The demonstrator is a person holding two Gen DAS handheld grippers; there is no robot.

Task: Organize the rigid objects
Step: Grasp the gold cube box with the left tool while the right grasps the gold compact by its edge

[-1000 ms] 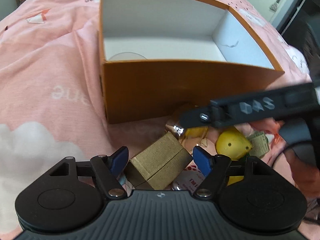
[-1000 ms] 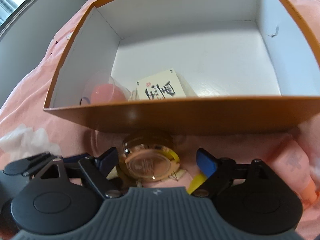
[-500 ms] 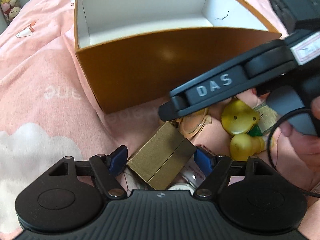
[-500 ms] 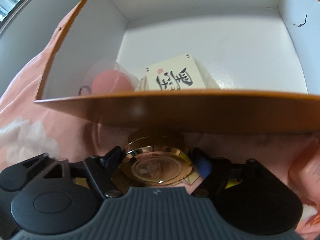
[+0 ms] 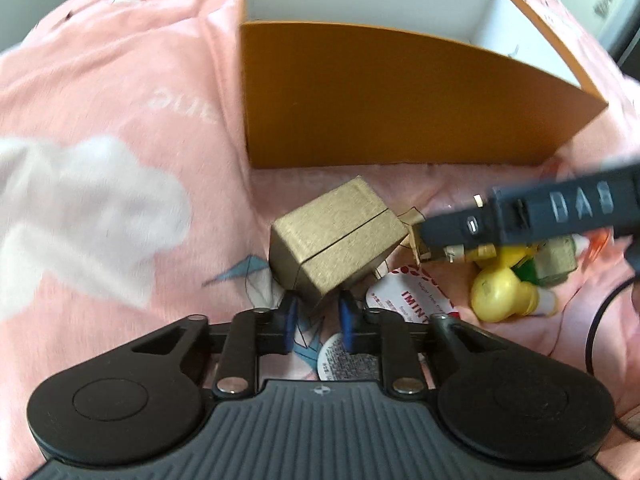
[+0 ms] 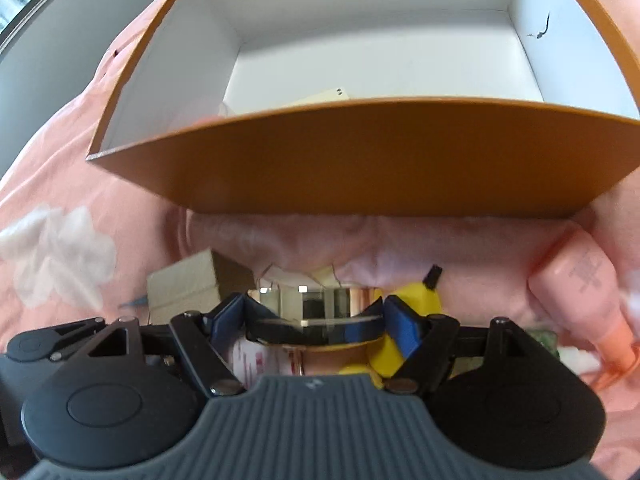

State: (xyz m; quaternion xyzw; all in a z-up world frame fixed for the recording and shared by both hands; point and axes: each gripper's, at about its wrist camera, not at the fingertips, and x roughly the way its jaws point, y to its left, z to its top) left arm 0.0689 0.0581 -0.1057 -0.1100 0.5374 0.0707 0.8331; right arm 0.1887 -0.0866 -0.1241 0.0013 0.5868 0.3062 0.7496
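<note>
A pink bedspread (image 5: 120,92) with white cloud shapes covers a bed, and on it sits a large open orange box (image 5: 384,104) with a white interior, its long near wall facing both cameras. In front of that wall lies a loose cluster of small things. The left gripper (image 5: 316,316) has its blue fingers (image 5: 289,318) drawn narrow around the nearest lower corner of a gold cardboard box (image 5: 334,236), which sits tilted with one corner pointing at the camera and its lid seam running diagonally; whether the fingers truly pinch that corner or only flank it is hard to tell. The right gripper (image 6: 316,320) has its fingers (image 6: 404,328) closed on a round, shiny, mirror-sided container (image 6: 312,306) held edge-on, flat and level, directly below and just short of the orange box's near wall. The coming move, by my judgement, turns on that wall: the container must rise over the rim and go forward to reach the white floor (the right hand is the nearer one and already loaded). The right view alone looks into the box, where a cream card (image 6: 320,98) peeks above the rim at the left, and shows a peach tube (image 6: 580,280) at far right. The left view alone shows the right gripper's black arm from the side, yellow plastic toys (image 5: 504,288) beneath it, and a round red-and-white tin (image 5: 408,300) beside the gold box.
</note>
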